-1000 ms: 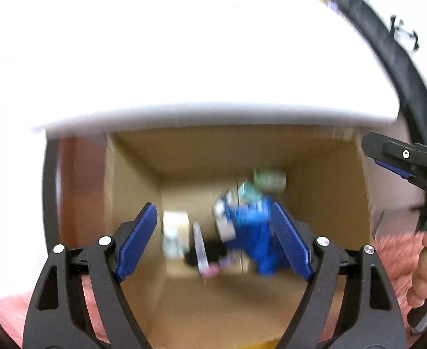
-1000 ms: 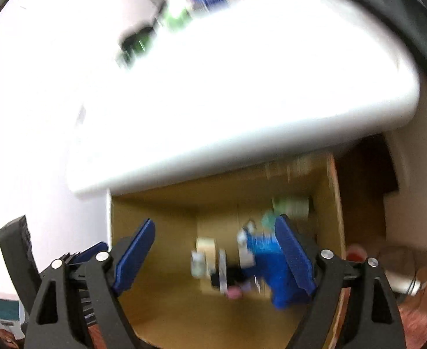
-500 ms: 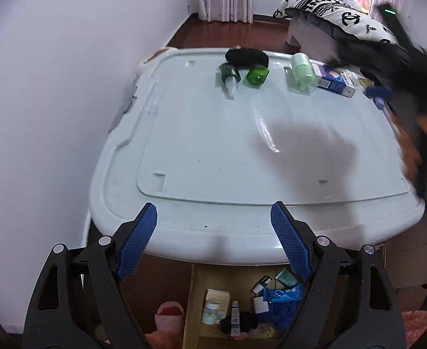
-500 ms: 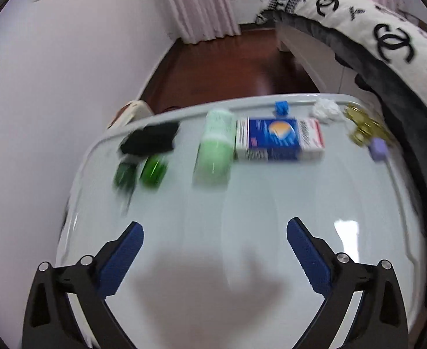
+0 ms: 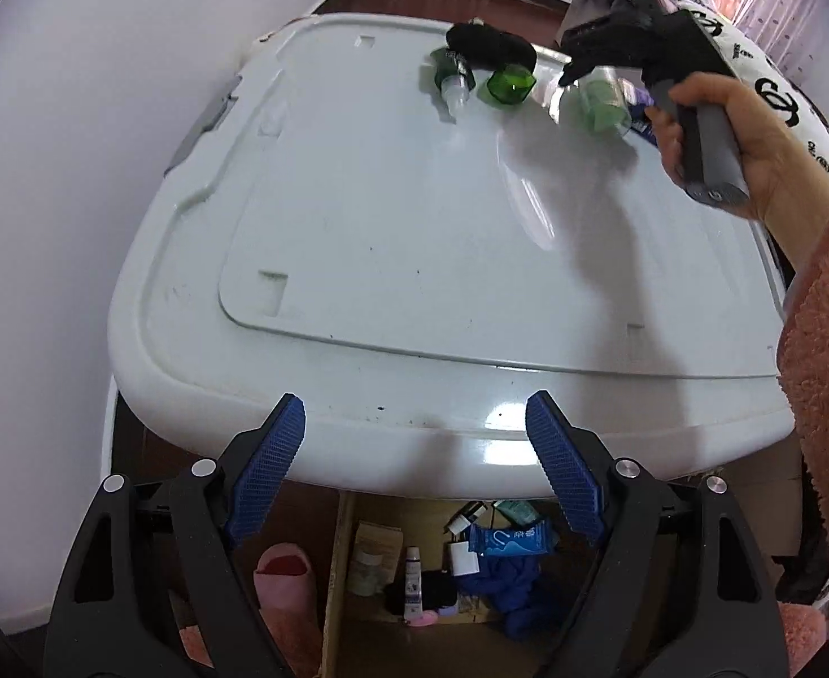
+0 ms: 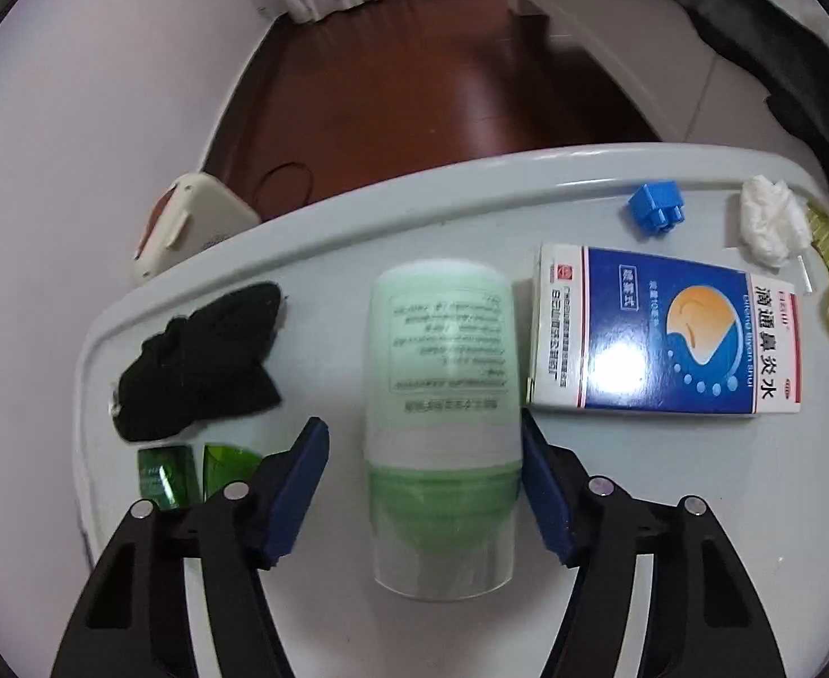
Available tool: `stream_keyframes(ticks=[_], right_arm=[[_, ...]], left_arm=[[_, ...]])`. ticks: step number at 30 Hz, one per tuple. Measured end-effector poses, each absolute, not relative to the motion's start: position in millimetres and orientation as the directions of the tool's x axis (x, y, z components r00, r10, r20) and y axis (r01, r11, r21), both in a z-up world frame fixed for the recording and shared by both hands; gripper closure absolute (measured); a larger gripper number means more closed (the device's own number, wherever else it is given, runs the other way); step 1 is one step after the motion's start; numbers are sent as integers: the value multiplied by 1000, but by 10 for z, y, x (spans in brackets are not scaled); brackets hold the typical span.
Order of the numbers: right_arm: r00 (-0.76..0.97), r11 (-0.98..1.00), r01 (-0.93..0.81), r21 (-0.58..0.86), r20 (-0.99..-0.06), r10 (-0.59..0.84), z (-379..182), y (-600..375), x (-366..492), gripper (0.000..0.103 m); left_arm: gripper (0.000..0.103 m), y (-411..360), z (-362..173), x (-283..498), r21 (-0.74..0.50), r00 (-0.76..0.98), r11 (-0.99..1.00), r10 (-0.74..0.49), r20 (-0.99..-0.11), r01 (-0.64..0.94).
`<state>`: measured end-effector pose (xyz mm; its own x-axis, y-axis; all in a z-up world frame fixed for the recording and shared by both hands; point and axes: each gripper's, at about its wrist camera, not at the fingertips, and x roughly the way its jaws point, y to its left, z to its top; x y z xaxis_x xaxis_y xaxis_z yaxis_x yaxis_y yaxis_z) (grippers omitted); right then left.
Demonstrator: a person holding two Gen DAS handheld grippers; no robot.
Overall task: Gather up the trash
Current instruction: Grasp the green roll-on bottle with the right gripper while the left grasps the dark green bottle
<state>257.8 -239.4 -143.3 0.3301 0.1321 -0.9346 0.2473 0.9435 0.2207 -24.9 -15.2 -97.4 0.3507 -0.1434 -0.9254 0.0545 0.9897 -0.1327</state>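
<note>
The pale green bottle (image 6: 441, 424) lies on the white bin lid (image 6: 668, 508) between the spread right tongs (image 6: 423, 472), ungripped. Left tongs (image 5: 414, 469) gape empty above the cardboard box (image 5: 358, 630) of discarded packets.

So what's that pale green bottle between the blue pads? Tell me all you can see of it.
The bottle is a stubby cylinder of pale green, milky-looking plastic, lying on its side on the white lid. Small printed text covers its body; a darker green band and a clear cap face the camera. It sits between the open right gripper's fingers; contact is unclear. The blue box lies right beside it, a black cloth on the other side.
</note>
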Motion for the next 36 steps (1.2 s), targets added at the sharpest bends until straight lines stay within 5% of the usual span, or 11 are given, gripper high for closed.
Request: stream_keyframes(ticks=[1, 14, 20, 23, 32, 36], right_arm=[[326, 950, 239, 203, -938, 119, -1430, -2376, 2570, 55], [453, 948, 59, 314, -854, 255, -553, -2606, 868, 55], [493, 933, -12, 360, -810, 318, -316, -2701, -172, 55], [494, 915, -19, 402, -793, 358, -326, -2716, -576, 55], [400, 845, -74, 530, -760, 512, -528, -2702, -579, 55], [409, 851, -77, 520, -762, 503, -511, -2693, -569, 55]], left_arm=[[24, -158, -985, -248, -129, 349, 990, -140, -927, 54], [24, -195, -961, -105, -90, 405, 995, -104, -908, 52], [24, -400, -901, 710, -127, 438, 991, -134, -889, 45], [24, -656, -1001, 1305, -49, 423, 995, -83, -902, 91], [24, -740, -1230, 2225, 8, 435, 998, -20, -900, 62], [37, -757, -1326, 2366, 14, 423, 999, -7, -906, 46]])
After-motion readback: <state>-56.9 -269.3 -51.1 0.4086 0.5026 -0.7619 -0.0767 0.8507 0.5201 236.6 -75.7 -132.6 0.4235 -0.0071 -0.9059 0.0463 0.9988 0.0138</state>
